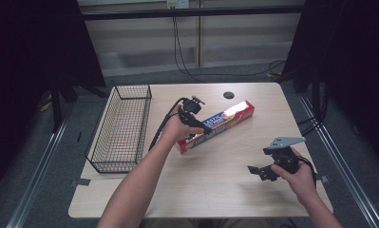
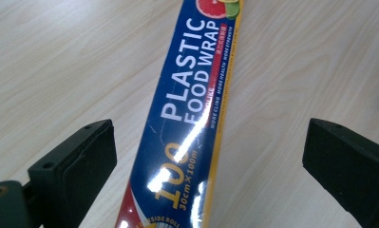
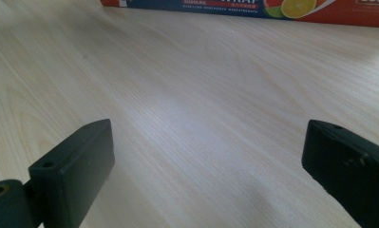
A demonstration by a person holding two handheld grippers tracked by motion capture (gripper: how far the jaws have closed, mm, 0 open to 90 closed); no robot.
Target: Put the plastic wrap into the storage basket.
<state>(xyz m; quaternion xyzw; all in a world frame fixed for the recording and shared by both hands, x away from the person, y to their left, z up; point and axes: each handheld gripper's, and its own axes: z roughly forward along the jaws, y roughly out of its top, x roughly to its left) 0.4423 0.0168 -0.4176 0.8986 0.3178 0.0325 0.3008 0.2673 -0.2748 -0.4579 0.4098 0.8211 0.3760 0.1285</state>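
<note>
Cardboard, long and narrow, glossy blue with a yellow edge and red ends — the plastic food wrap box (image 1: 217,125) lies flat and slantwise at mid-table. Nothing is gripped yet; a lift, perhaps into the black wire mesh basket (image 1: 121,127) standing empty at the left, is judged to remain. The left gripper (image 2: 210,156) is held above the box, its jaws spread wide to either side, untouched. The right gripper (image 1: 263,170) is kept apart, wide open over bare pale wood-grain table (image 3: 187,104) — smooth, faintly sheened.
</note>
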